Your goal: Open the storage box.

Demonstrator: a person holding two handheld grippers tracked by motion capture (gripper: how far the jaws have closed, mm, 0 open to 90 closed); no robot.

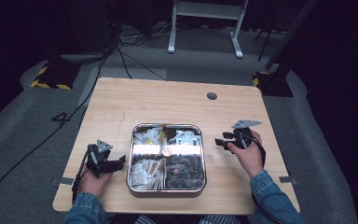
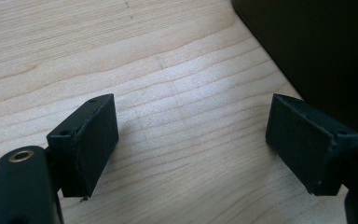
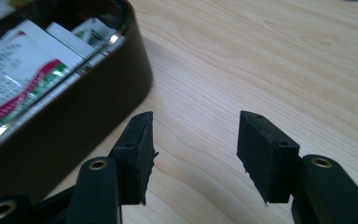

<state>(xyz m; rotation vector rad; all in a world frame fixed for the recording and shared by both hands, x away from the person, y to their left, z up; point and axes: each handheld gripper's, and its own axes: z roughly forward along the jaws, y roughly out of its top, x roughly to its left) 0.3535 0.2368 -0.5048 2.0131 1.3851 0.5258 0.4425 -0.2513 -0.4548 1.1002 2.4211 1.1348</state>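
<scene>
A square metal tray (image 1: 167, 191) with rounded corners lies at the table's near middle, split into compartments that hold white sachets (image 1: 145, 138), wooden sticks (image 1: 151, 168) and dark round pieces (image 1: 185, 165). My left gripper (image 1: 121, 161) rests on the wood just left of the tray, pointing at it, jaws open wide with only bare table between them (image 2: 191, 140). My right gripper (image 1: 218, 141) sits right of the tray, pointing left toward it, open and empty (image 3: 196, 144). The tray's dark wall (image 3: 74, 121) and printed sachets (image 3: 23, 70) lie to the left in the right gripper view.
The wooden table (image 1: 177, 102) has a small round cable hole (image 1: 211, 96) at the back. A dark tray wall (image 2: 317, 42) stands at the upper right of the left gripper view. Cables (image 1: 74, 116) trail over the grey floor on the left; a white desk frame (image 1: 205, 28) stands behind.
</scene>
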